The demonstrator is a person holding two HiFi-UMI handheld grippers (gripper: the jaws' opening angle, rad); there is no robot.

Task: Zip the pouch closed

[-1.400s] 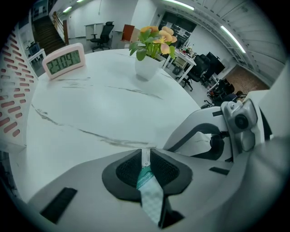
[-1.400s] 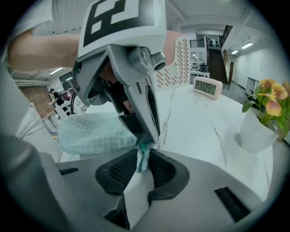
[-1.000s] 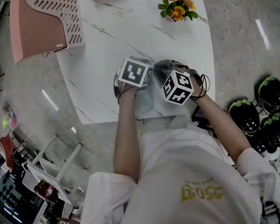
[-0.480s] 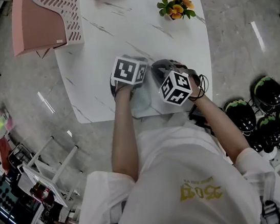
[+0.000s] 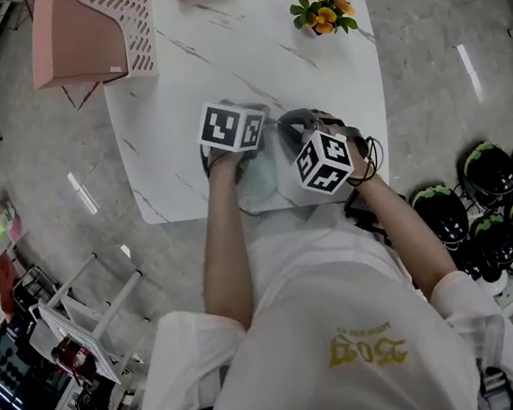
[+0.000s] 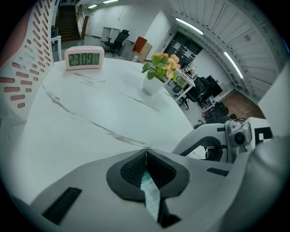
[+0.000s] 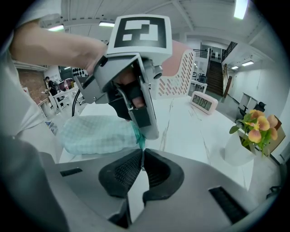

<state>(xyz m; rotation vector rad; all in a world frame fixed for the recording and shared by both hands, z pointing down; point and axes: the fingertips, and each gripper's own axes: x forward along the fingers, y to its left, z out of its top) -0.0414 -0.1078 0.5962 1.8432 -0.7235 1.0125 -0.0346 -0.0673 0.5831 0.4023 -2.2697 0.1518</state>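
Pinching left gripper: the left gripper (image 6: 146, 158) had its ribbed black pads pressed together on a thin, flat strip (image 6: 150, 192) of teal and pale fabric at the pouch's end.
Right gripper: the right gripper (image 7: 142, 159) had its dark, cross-hatched pads meeting at the tips, right against the teal end of the pouch. Whether a zip pull sat between them was too small to tell.
Pouch: the pouch (image 7: 97, 133) was soft, pale mint cloth with a fine check weave, plump and oblong. It lay at the near edge of the table between the two grippers, its teal-trimmed end under the left gripper's jaws.
Table: the table (image 5: 216, 53) had a smooth, glossy white top with thin grey marble veins and rounded corners.
Marker cubes: each gripper carried a boxy white marker cube (image 5: 231, 127) printed with black squares. The left one was just left of the right one.
Clock: a pink clock (image 6: 84, 58), a rounded rectangle with a pale digital face, stood at the table's far edge.
Flowers: orange and yellow flowers (image 6: 163, 63) with green leaves stood in a white pot (image 6: 153, 85) at the far right.
Pink panel: a pink slotted panel (image 5: 104, 26), matte and pierced with rows of oval holes, overlapped the table's far left corner.
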